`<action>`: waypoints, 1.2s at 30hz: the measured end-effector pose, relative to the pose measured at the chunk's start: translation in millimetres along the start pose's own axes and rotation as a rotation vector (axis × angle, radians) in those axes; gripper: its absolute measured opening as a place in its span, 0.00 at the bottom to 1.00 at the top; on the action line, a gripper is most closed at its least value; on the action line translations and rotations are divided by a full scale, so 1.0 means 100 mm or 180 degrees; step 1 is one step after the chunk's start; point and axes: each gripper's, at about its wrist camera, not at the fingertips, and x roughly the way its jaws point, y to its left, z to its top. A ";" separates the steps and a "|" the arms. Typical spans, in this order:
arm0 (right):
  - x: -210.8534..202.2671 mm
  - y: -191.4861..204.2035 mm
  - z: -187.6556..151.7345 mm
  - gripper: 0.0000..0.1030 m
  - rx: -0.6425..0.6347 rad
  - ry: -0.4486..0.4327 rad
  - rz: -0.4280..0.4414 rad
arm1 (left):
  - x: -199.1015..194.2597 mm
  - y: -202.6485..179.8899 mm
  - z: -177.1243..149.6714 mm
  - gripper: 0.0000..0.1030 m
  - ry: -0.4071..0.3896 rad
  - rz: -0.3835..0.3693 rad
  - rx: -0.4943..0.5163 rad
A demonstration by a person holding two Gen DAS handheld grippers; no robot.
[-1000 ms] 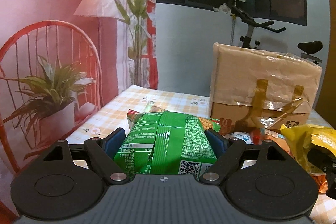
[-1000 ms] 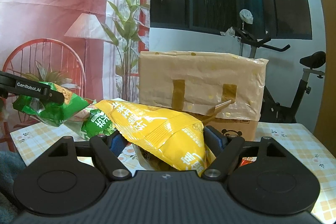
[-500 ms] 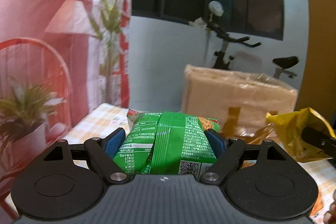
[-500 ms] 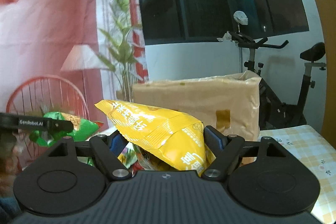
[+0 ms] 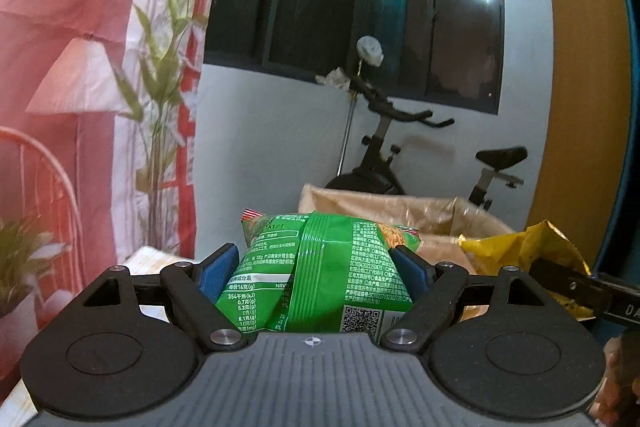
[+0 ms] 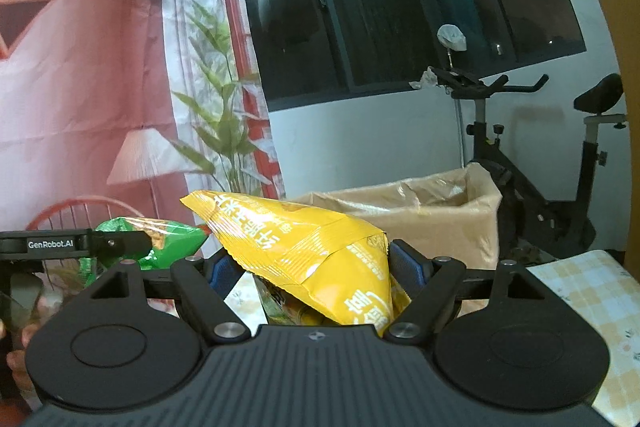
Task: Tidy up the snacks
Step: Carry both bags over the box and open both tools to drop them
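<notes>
Step in hand, as judged: transfer of two snack bags toward the cardboard box [image 6: 420, 223], which is seen open at the top, lined with crinkled plastic, and standing on the table [image 6: 580, 291] ahead of both grippers. The box is the largest task item; both bags are carried in the air on its near side, not yet over its opening. The green bag [image 5: 320, 267] is clamped across its width between the blue pads of the left gripper [image 5: 318, 263], the jaws standing fairly wide because the bag is bulky. The yellow bag [image 6: 304, 251] is pinched in the right gripper [image 6: 308, 267], its jaws likewise pressed on the puffed bag, with the bag's sealed end jutting up and to the left. In the right wrist view the two bags are seen side by side, green to the left, near but apparently not touching. The next move, as judged, calls for each bag to be brought over the rim and released inside; the rim and loose liner must be cleared, and the two grippers kept from colliding. The table is covered in a yellow checked cloth with small flowers. Behind it are noted an exercise bike [image 6: 532, 155], a dark window with laundry hung above, and a printed pink backdrop [image 5: 80, 47].
</notes>
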 end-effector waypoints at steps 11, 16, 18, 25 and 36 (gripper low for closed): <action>0.25 -0.16 0.45 0.77 0.0055 -0.0169 0.0010 | 0.32 -0.16 0.33 0.82 -0.0152 -0.0201 -0.0046; 0.41 -0.25 0.61 0.77 0.0051 -0.0237 -0.0023 | 0.53 -0.22 0.51 0.82 -0.0196 -0.0290 -0.0020; 0.51 -0.30 0.67 0.77 0.0061 -0.0239 -0.0028 | 0.68 -0.23 0.58 0.82 -0.0153 -0.0359 -0.0029; 0.97 -0.58 0.86 0.77 0.0416 -0.0126 -0.0032 | 1.28 -0.28 0.78 0.82 0.0050 -0.0495 -0.0133; 1.69 -0.99 0.87 0.78 0.0679 0.0604 -0.0396 | 2.17 -0.20 0.73 0.85 0.0719 -0.0525 -0.0208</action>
